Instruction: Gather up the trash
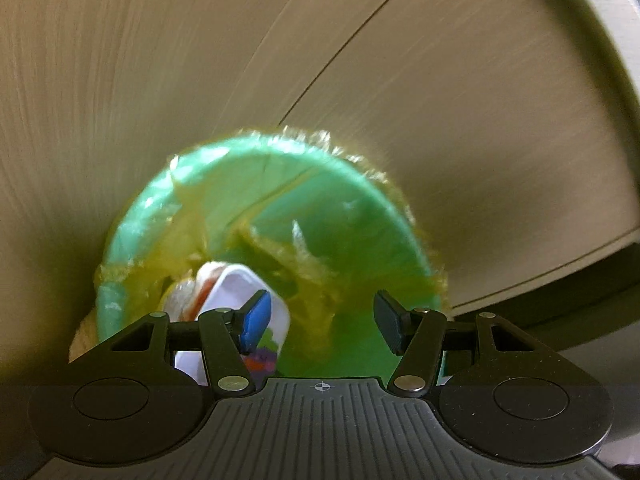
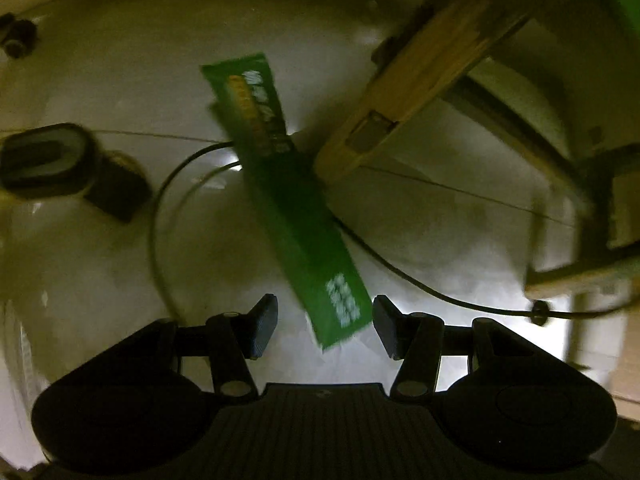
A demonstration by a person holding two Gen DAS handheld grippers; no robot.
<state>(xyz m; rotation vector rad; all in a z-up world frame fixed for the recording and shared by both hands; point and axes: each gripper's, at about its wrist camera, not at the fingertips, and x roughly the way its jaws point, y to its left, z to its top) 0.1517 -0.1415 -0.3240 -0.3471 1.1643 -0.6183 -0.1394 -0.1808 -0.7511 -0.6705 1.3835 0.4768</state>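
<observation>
In the left wrist view there is one green bin (image 1: 372,216) with a yellowish plastic liner (image 1: 304,272), seen from above on a pale wood-grain floor (image 1: 160,80). At seven o'clock inside the bin lies one white container (image 1: 236,300). The left gripper (image 1: 320,322) hangs over the bin, released, with nothing between its pads.

In the dim right wrist view, one long green wrapper (image 2: 296,216) lies on the pale floor (image 2: 100,260), running from eleven o'clock to five o'clock. One wooden leg (image 2: 420,92) stands at one o'clock, and one black cable (image 2: 420,284) crosses under the wrapper. The right gripper (image 2: 324,328) is released; the near end of the wrapper sits between its fingers, apart from both pads.
</observation>
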